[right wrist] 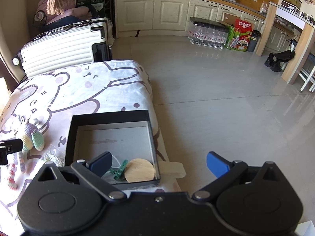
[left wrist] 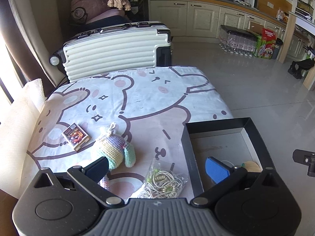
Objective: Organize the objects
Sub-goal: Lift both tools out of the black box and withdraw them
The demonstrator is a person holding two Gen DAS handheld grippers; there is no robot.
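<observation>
— Both tongs first, since they sit closest to the lens?

— Yes. Left gripper [left wrist: 157, 169] has its fingers spread wide apart, clamped on nothing. A clear bag of corded beads [left wrist: 164, 183] lies just below the gap, at six o'clock from it. The crocheted toy [left wrist: 116, 147] touches or nearly touches the left finger [left wrist: 97, 168], at ten o'clock from the gap.

— And the small printed box?

— It [left wrist: 75, 135] rests on the cartoon-bear sheet [left wrist: 141, 98], farther out at ten o'clock, near the toy.

— Right side?

— Right gripper [right wrist: 158, 164] is likewise wide apart and empty. Its left finger [right wrist: 101, 164] hangs over the black tray [right wrist: 110, 117]; the right one is out over bare floor [right wrist: 216, 98]. Inside the tray's near corner lie a round wooden disc [right wrist: 139, 170] and a green clip [right wrist: 119, 172] — at eight o'clock from the gap.

— Beyond that?

— A ribbed white suitcase [left wrist: 114, 51] stands past the sheet's far edge, at twelve o'clock.
</observation>
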